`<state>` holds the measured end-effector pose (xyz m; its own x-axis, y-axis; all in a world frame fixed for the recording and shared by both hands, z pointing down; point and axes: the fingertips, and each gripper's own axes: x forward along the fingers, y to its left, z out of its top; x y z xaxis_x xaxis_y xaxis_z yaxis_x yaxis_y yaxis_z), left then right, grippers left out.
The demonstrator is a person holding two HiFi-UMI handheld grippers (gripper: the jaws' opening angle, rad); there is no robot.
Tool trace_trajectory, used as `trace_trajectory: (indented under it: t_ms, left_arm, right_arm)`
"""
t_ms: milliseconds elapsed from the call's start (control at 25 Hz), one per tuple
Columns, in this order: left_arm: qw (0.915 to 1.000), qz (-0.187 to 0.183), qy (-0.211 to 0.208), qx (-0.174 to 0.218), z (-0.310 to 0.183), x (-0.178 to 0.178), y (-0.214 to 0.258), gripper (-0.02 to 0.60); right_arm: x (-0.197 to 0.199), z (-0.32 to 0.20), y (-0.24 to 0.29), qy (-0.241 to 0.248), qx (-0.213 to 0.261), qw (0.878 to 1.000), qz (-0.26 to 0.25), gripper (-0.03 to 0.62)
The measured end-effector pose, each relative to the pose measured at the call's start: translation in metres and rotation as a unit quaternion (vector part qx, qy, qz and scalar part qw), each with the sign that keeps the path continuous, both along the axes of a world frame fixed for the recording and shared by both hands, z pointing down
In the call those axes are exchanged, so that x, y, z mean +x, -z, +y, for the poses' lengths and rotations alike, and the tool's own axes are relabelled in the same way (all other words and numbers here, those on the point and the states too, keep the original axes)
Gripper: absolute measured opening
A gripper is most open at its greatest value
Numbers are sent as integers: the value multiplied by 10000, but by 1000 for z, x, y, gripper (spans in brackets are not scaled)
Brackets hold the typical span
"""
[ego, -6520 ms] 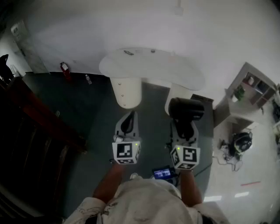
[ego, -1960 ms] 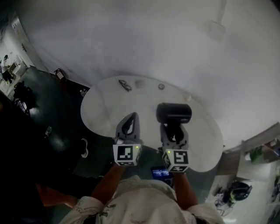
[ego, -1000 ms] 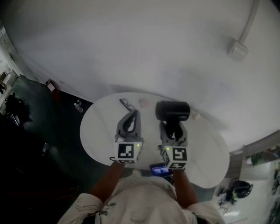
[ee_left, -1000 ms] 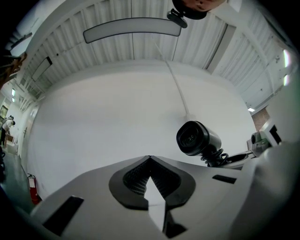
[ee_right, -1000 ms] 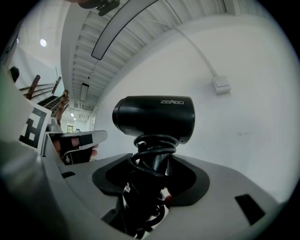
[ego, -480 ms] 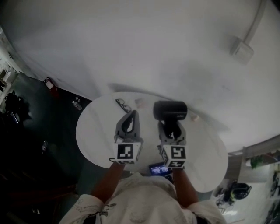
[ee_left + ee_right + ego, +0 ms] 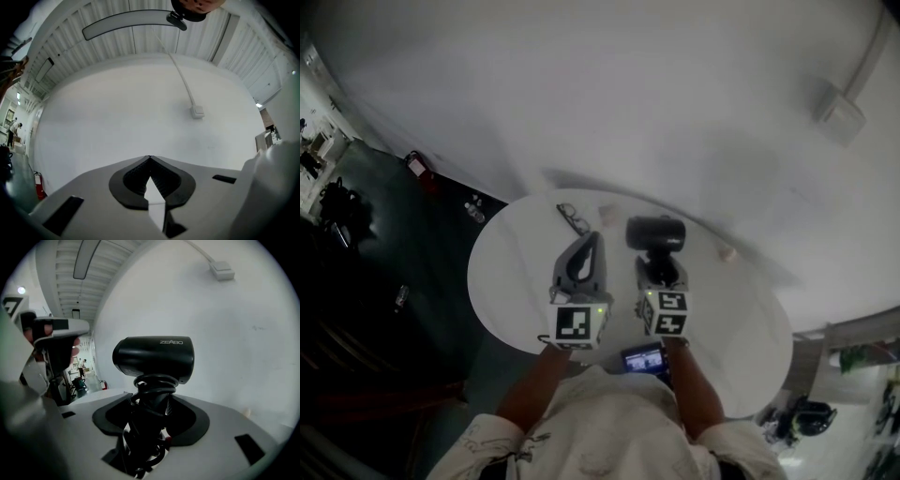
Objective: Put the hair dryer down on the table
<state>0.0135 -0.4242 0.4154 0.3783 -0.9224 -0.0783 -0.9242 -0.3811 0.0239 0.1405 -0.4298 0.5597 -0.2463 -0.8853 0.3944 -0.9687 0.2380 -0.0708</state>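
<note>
The right gripper (image 7: 661, 269) gripped the hair dryer (image 7: 654, 232) by its cord-wrapped handle, jaws closed on it with the barrel upright above them. The hair dryer was positioned over the round white table (image 7: 511, 281), toward its far edge; contact with the tabletop could not be determined. The left gripper (image 7: 590, 247) was over the table's centre, jaws closed together and empty. Eyeglasses (image 7: 573, 218) lay on the table's far-left rim.

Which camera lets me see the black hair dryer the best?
The right gripper view: the hair dryer is close and big, its handle clamped between the jaws. The head view shows it small and dark above the table. The left gripper view misses it.
</note>
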Motion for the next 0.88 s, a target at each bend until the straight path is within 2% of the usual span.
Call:
trace_trajectory:
  t_ms: [240, 400, 680, 760, 880]
  left_arm:
    - [10000, 2, 14, 61, 0, 0, 2, -5]
    - [10000, 3, 14, -7, 2, -2, 1, -5]
    - [10000, -63, 48, -12, 4, -6, -1, -5]
    - [10000, -63, 54, -15, 2, -6, -1, -5]
    - [10000, -70, 43, -4, 1, -5, -2, -5]
  right_arm:
    - [-1, -13, -70, 4, -959, 9954, 43, 235]
    - [-6, -13, -104, 33, -1668, 9858, 177, 235]
    - [-13, 0, -151, 183, -2495, 9674, 387, 235]
    - [-15, 7, -163, 237, -2755, 9600, 441, 235]
    - [-16, 31, -180, 204, -3474, 9368, 358, 235]
